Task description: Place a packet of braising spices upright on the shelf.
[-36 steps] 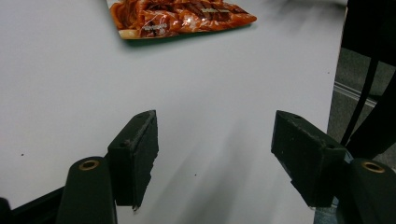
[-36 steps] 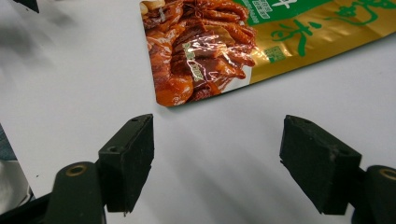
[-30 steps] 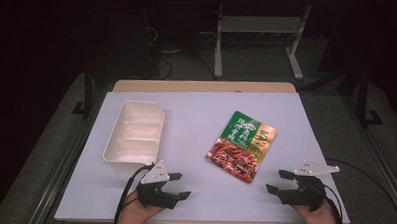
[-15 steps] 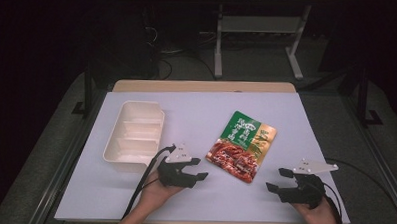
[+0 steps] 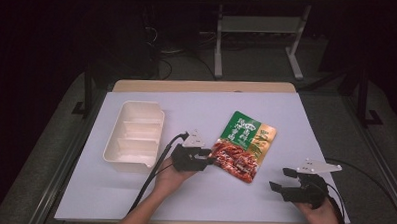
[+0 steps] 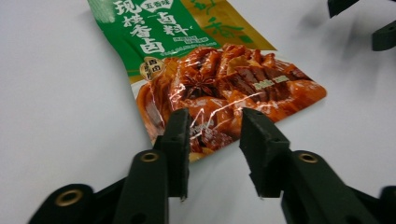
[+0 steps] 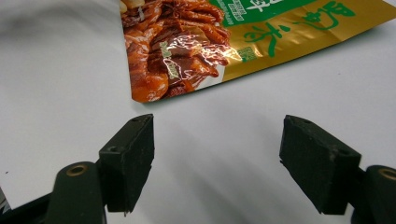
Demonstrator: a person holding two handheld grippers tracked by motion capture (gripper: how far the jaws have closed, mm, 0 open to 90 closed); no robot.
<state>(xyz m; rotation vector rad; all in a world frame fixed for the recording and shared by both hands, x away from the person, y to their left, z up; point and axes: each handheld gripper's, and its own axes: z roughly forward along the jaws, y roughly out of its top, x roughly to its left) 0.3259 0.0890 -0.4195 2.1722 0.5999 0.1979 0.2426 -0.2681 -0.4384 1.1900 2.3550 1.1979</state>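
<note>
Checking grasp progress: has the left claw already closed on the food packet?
No: the left claw stands open, with the food packet's corner edge showing between its jaws.

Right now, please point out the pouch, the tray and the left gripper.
pouch [image 5: 243,146], high view, its printed middle.
tray [image 5: 116,156], high view, its left rim.
left gripper [image 6: 212,135], left gripper view, between its fingertips.

Left claw [image 5: 211,160] reaches forward, jaws partly parted — right claw [image 5: 280,179] hangs back, jaws wide.

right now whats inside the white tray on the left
The white tray has its compartments bare in the high view, nothing lying in them. The near wall hides a strip of the closest compartment's floor. The snack packet lies apart on the table.
</note>
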